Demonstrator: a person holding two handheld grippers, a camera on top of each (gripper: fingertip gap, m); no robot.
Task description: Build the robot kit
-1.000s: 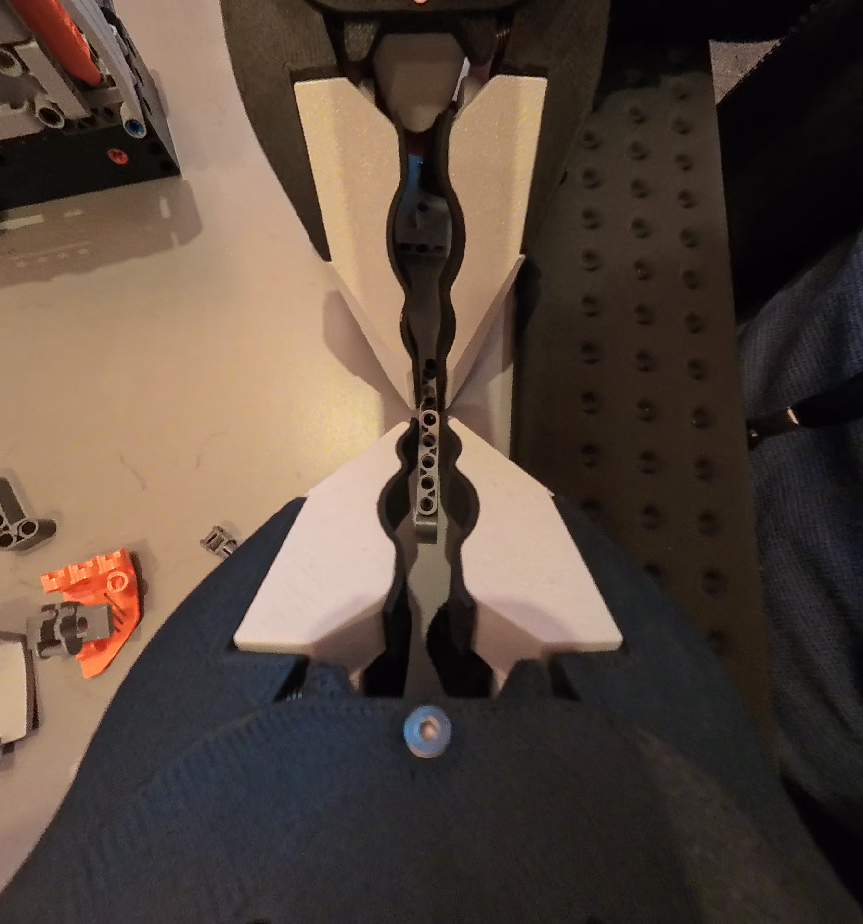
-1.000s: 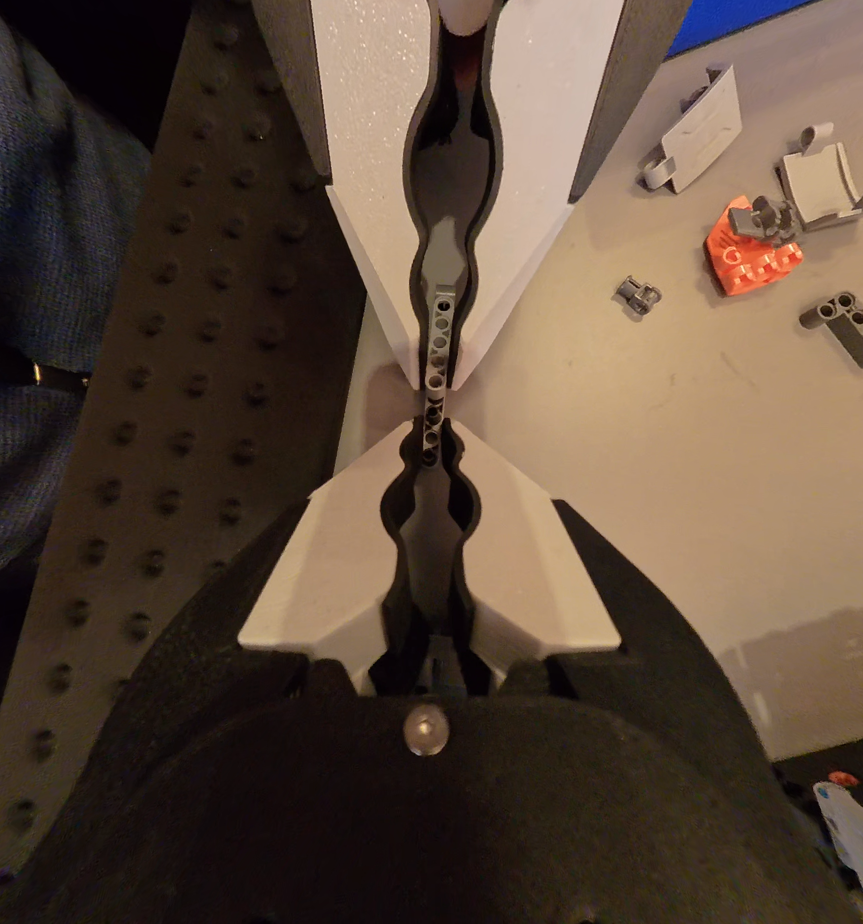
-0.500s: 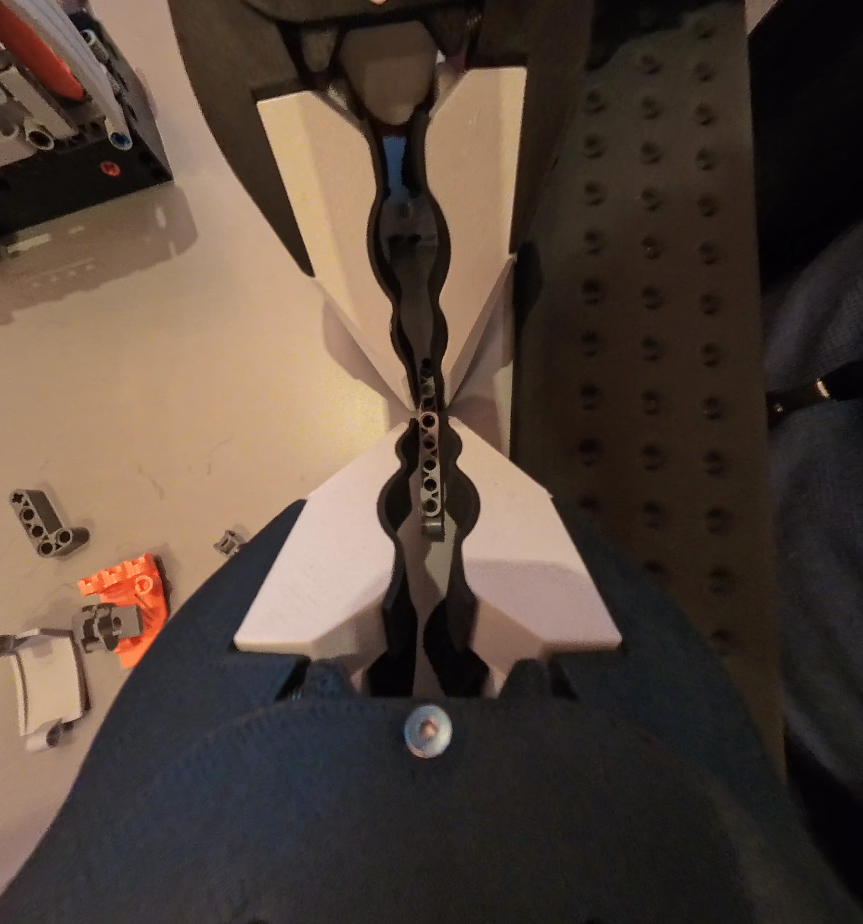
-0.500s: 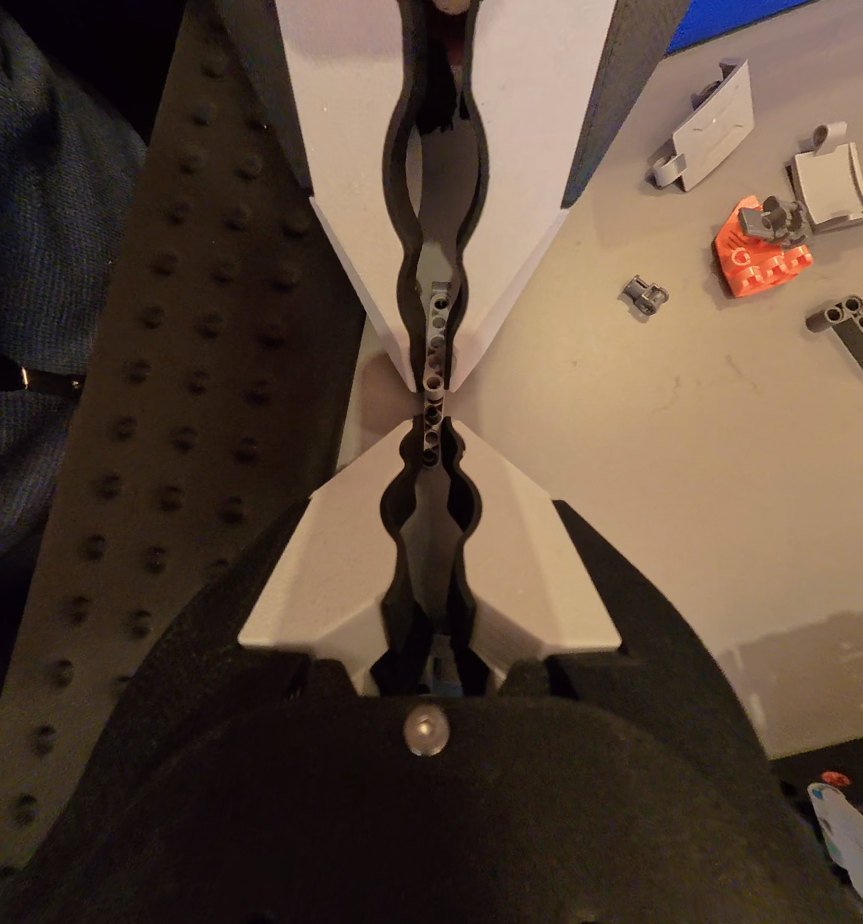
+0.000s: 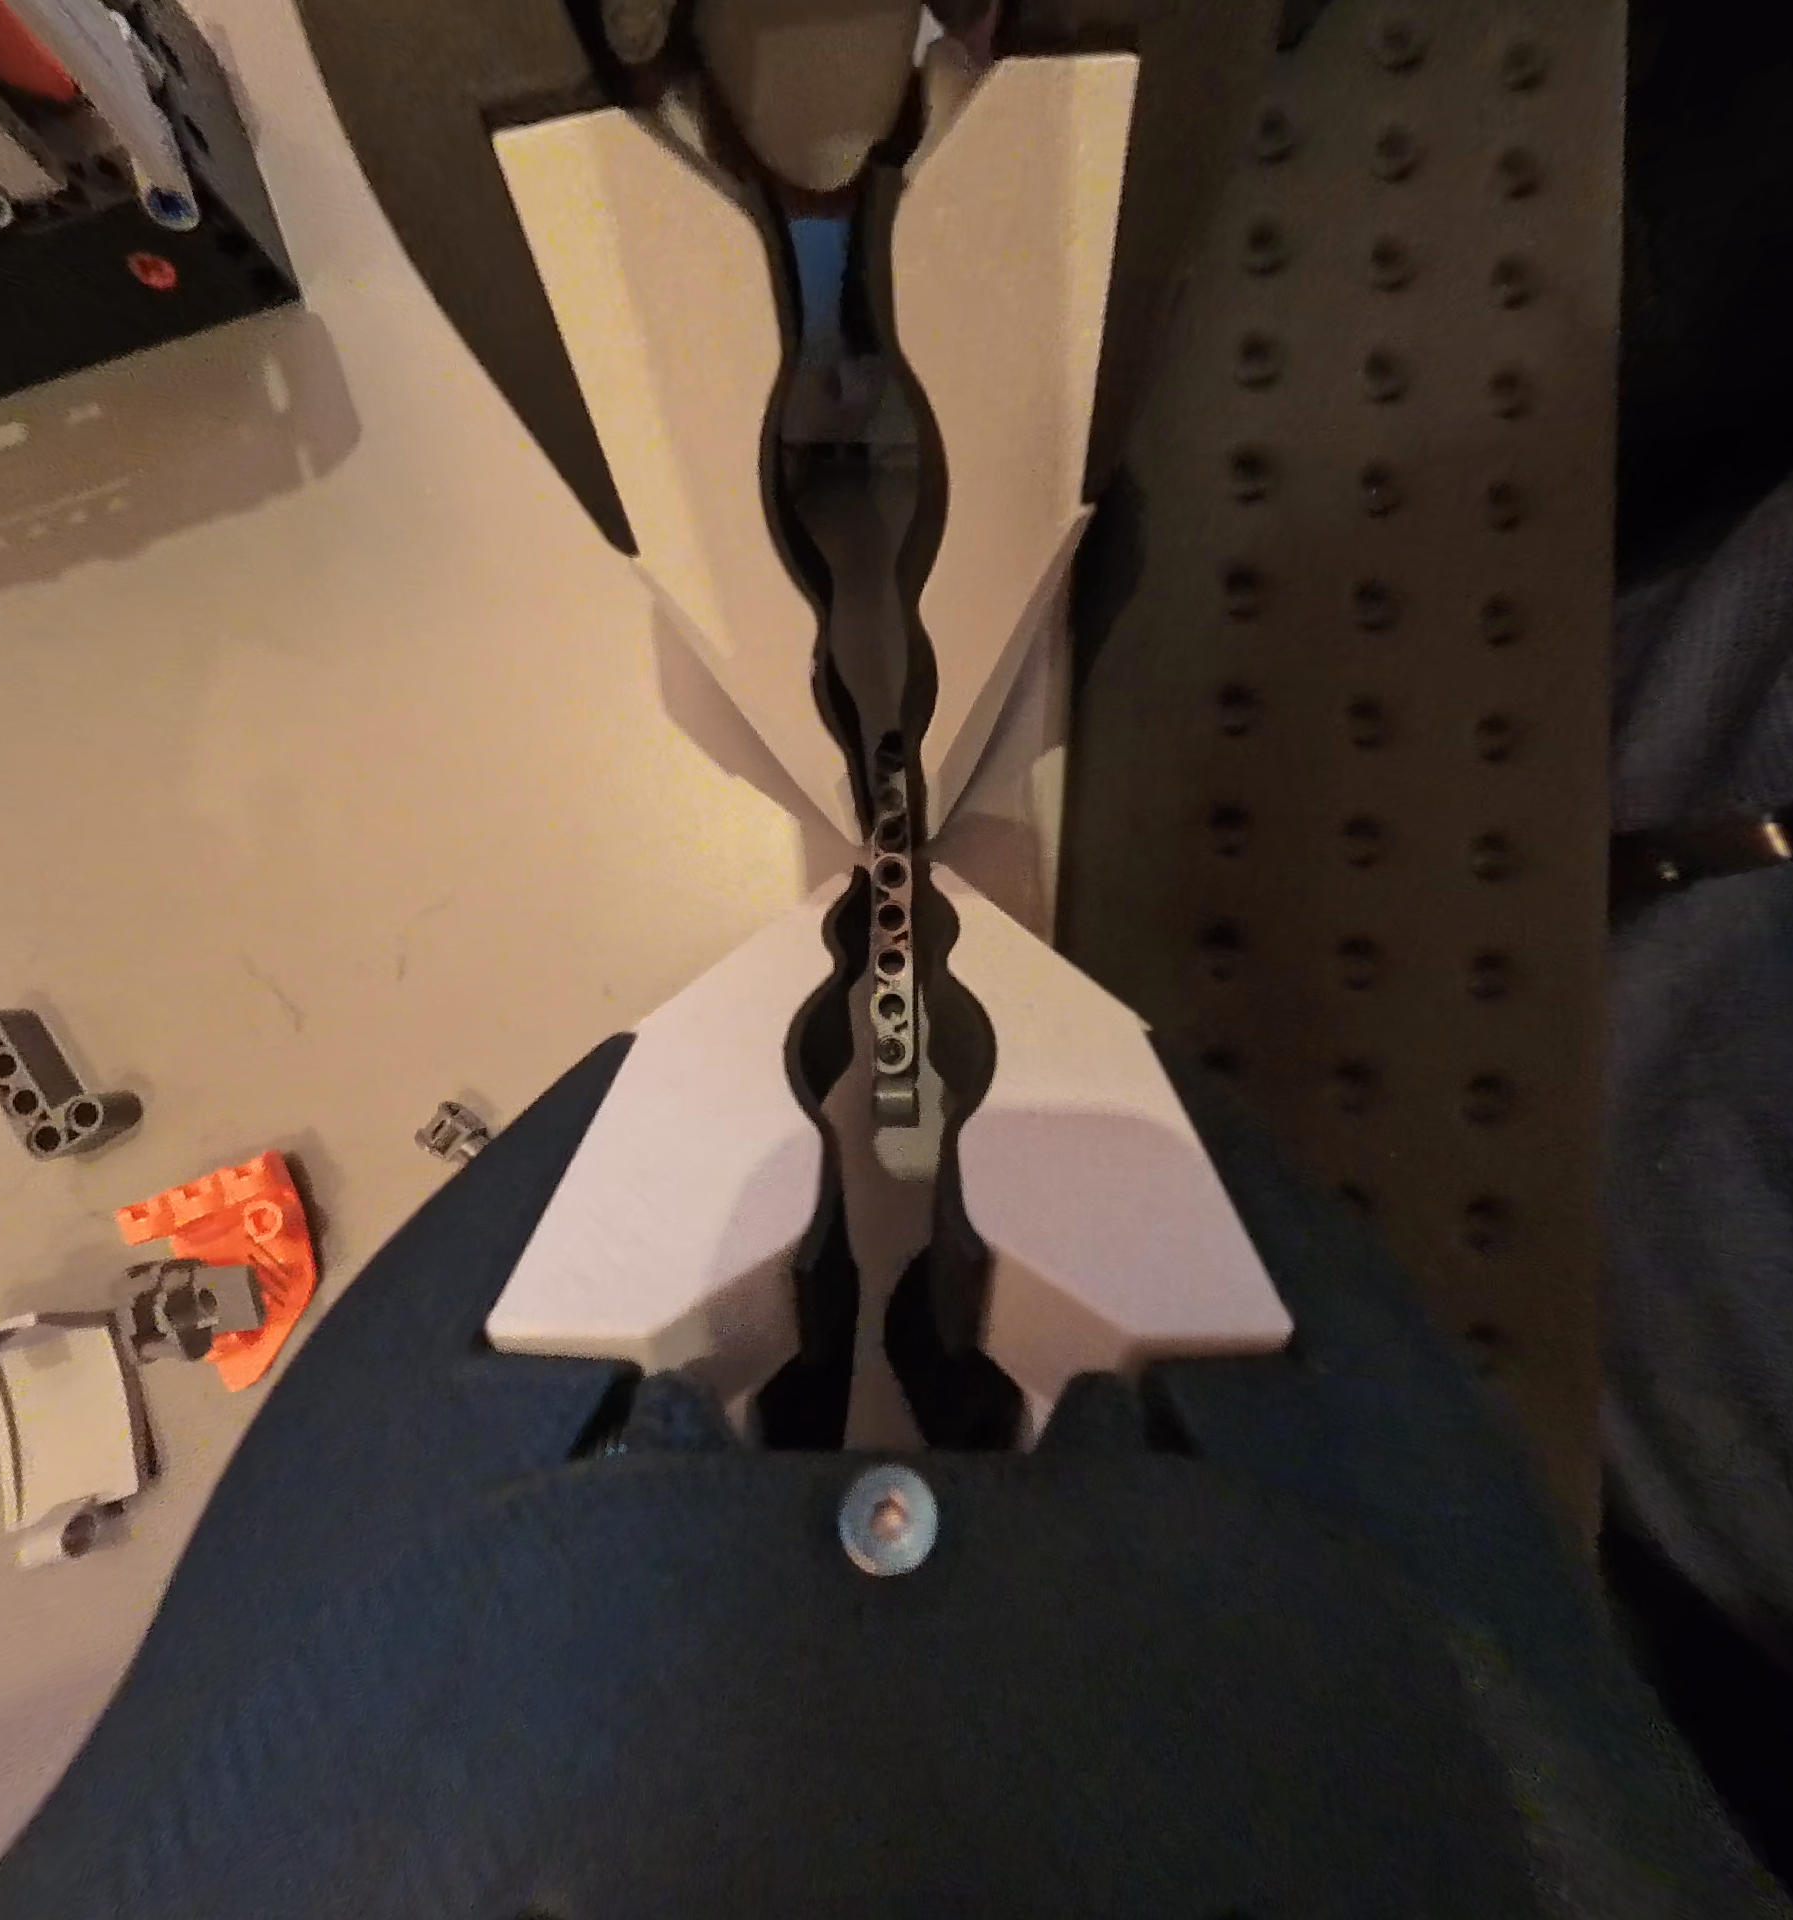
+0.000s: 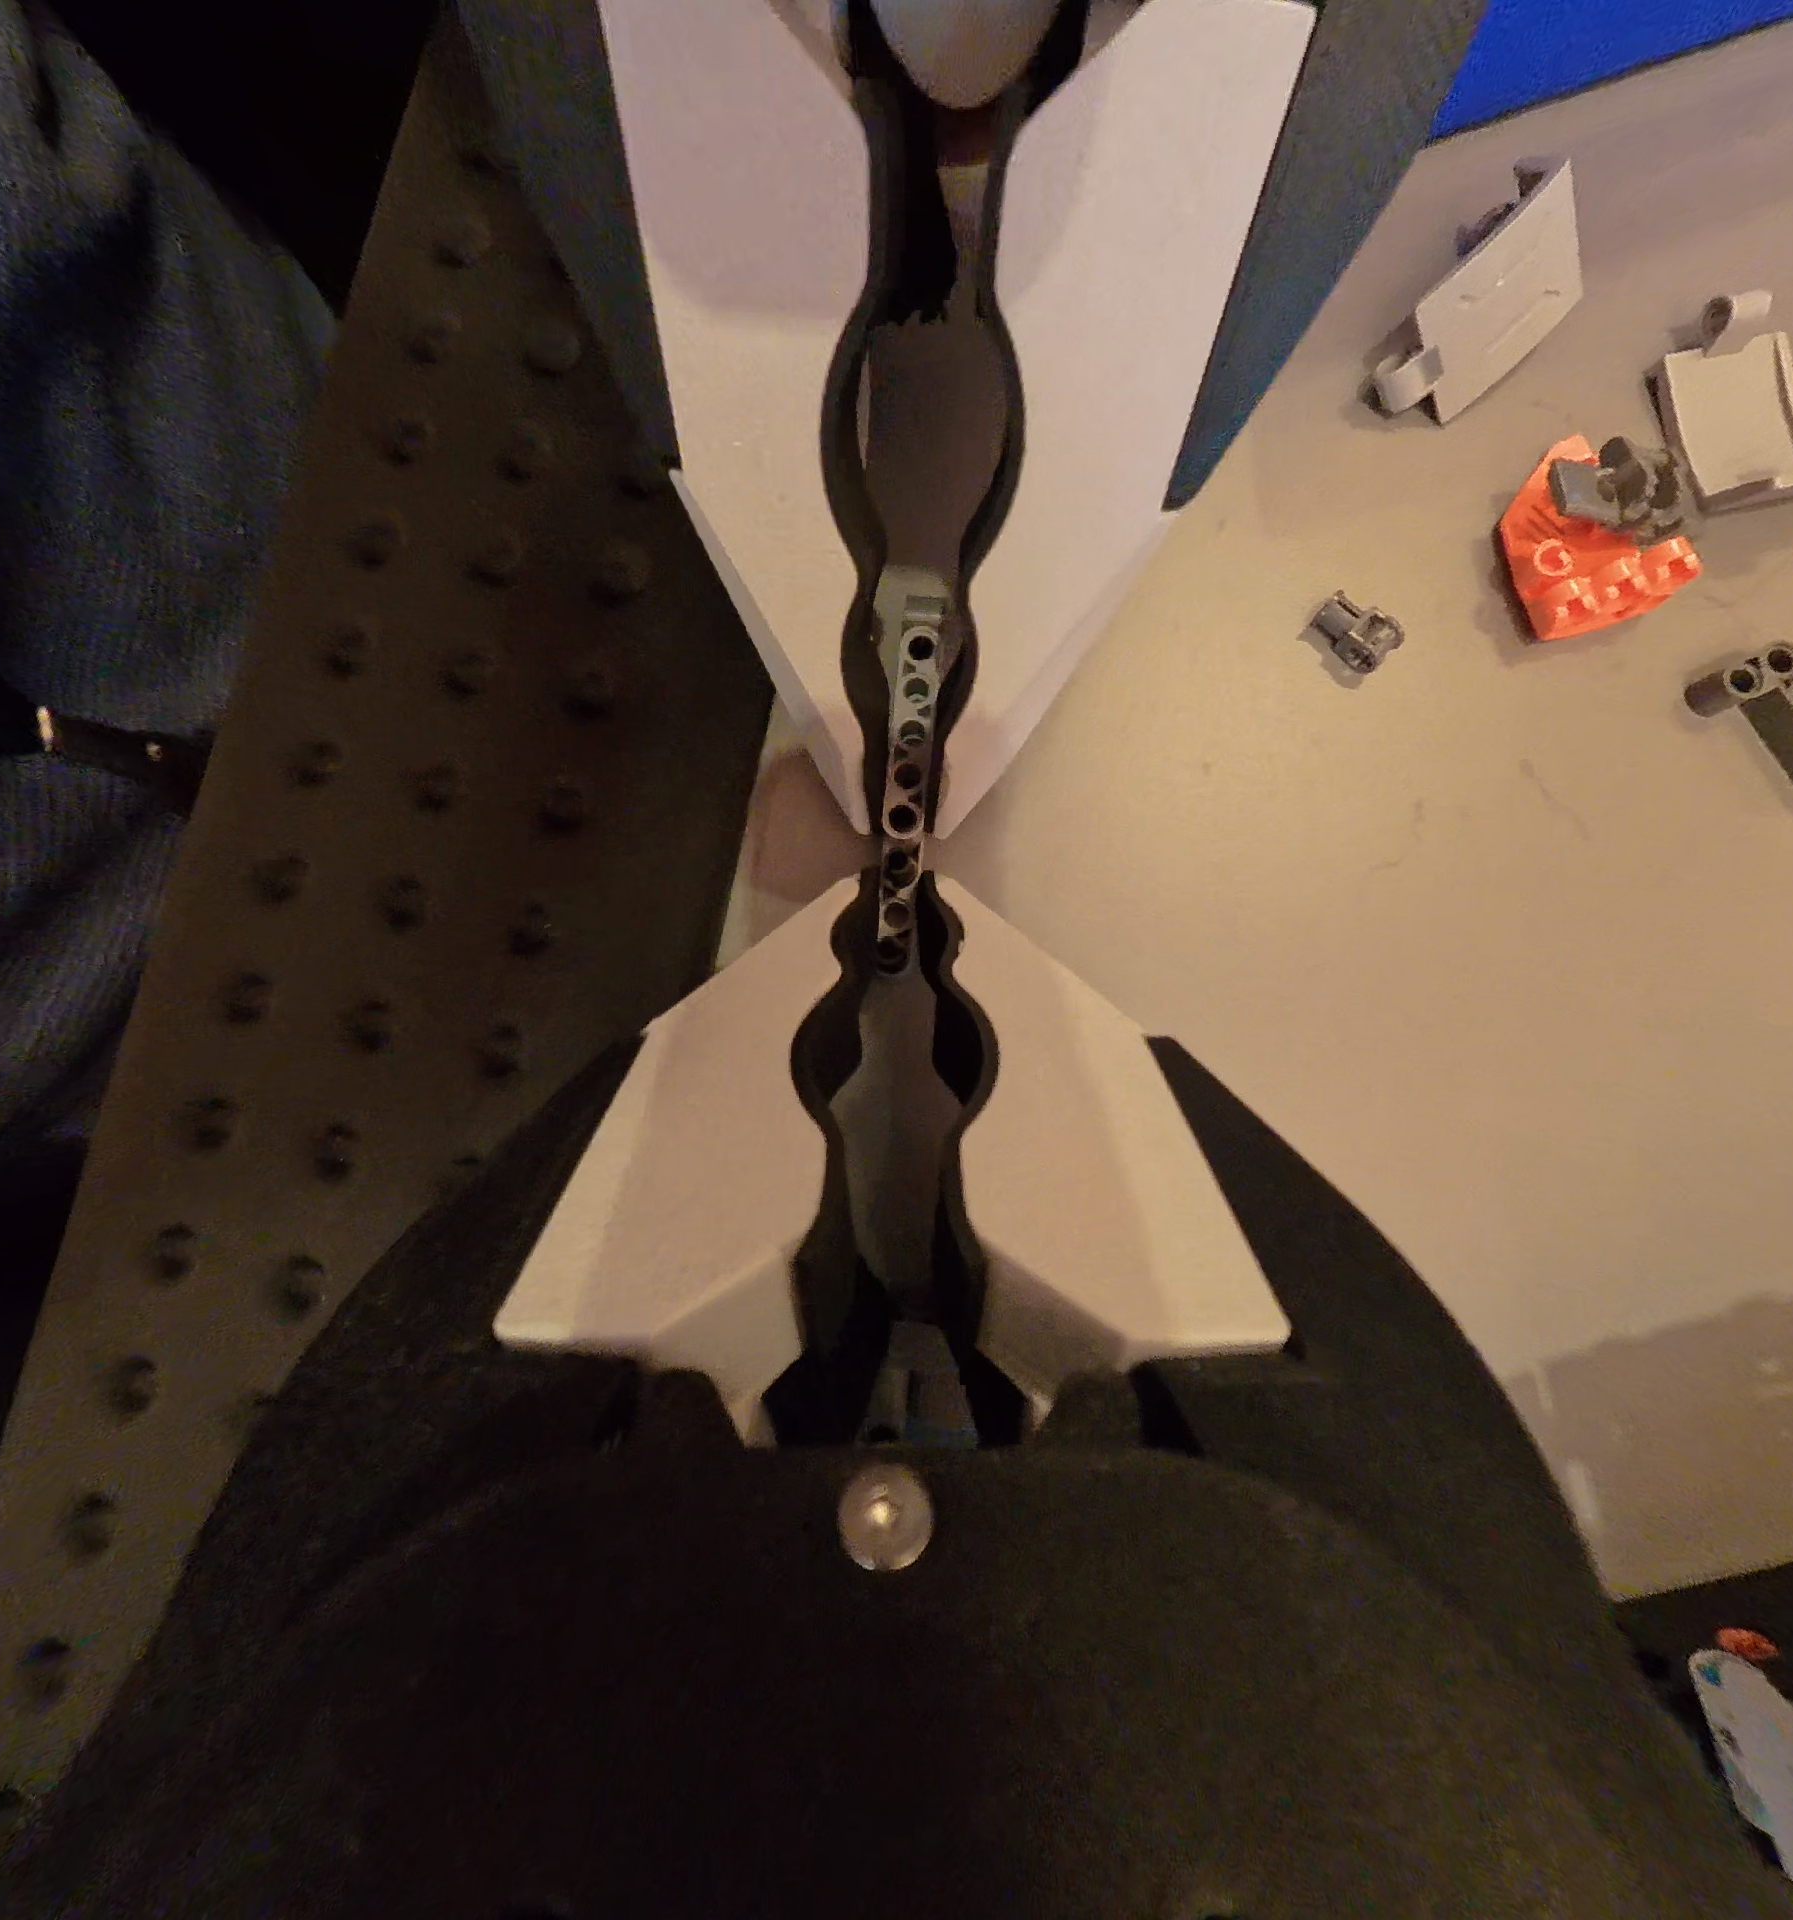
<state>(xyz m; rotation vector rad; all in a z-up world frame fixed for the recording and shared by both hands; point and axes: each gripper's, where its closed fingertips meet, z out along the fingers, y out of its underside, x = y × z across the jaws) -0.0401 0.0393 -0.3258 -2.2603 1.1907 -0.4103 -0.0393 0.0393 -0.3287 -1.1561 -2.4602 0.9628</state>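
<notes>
Grey holed beam [image 5: 893,987] sits clamped in the left gripper [image 5: 892,883] jaws, tip to tip with the right gripper, above the pale counter [image 5: 352,779]. From the right wrist, the right gripper [image 6: 897,883] jaws pinch a darker beam [image 6: 894,909] touching the grey one; an orange piece [image 6: 1588,571] lies well apart.

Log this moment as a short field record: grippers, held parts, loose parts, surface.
left gripper: shut on light grey beam
right gripper: shut on dark grey beam
beams: meeting end to end, tip to tip
loose parts: orange piece, bent beam, white panel
surface: beige table
</notes>
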